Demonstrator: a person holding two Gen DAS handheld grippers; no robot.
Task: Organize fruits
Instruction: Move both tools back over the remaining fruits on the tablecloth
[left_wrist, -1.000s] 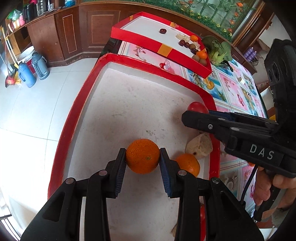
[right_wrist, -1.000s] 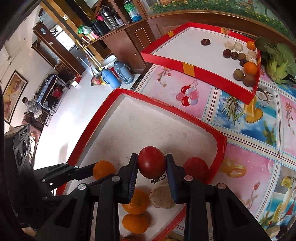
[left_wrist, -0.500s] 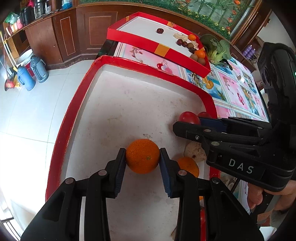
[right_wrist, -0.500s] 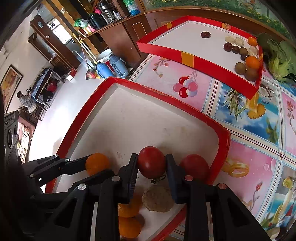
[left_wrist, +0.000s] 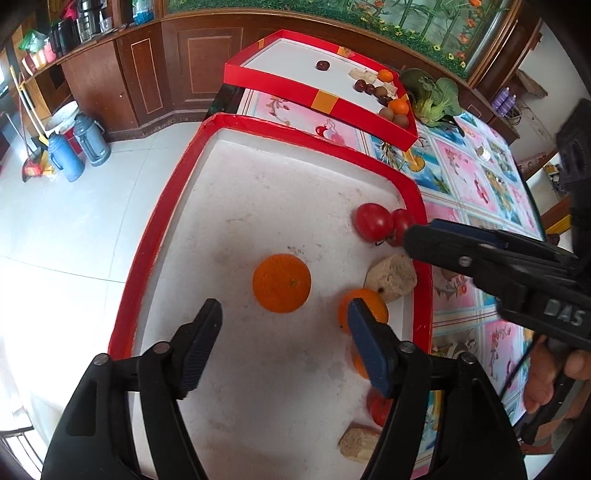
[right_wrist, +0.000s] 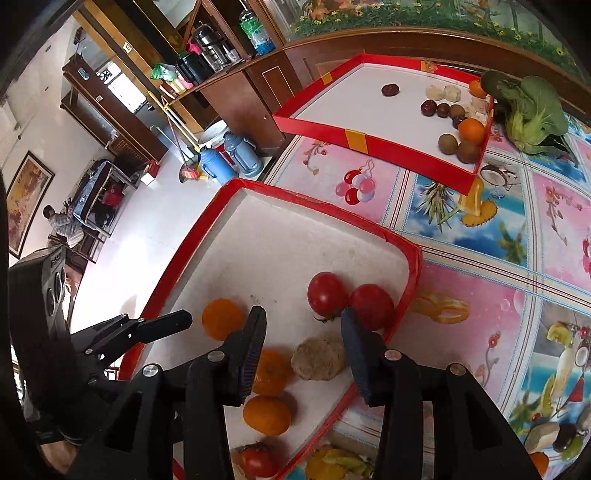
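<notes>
- Three oranges lie in the near red tray (left_wrist: 155, 236): one orange (left_wrist: 281, 283) alone toward the tray's middle, a second orange (left_wrist: 369, 306) nearer the right rim, a third orange (right_wrist: 266, 414) closer to the camera than that one.
- Three tomatoes are also in this tray: two tomatoes (right_wrist: 327, 293) touching each other in its far right corner, and one tomato (right_wrist: 256, 459) at the near edge.
- Two pale beige chunks rest in the tray: one beige chunk (left_wrist: 392, 272) between the tomato pair and the second orange, another beige chunk (left_wrist: 356, 443) at the near rim.
- The left claw (left_wrist: 284, 341) is opening and stands wide, with nothing between its pads; the lone orange sits free on the tray floor just ahead of it.
- The right claw (right_wrist: 303, 347) is opening too, narrower, and grips nothing; the tomato pair lies just beyond its tips.
- One far red tray (right_wrist: 373, 146) sits past the near tray on the patterned tabletop (right_wrist: 498, 236); it carries two oranges and several small dark and brown fruits, too small to count surely.
- One green leafy vegetable (right_wrist: 532, 107) lies beside the far tray's right end.
</notes>
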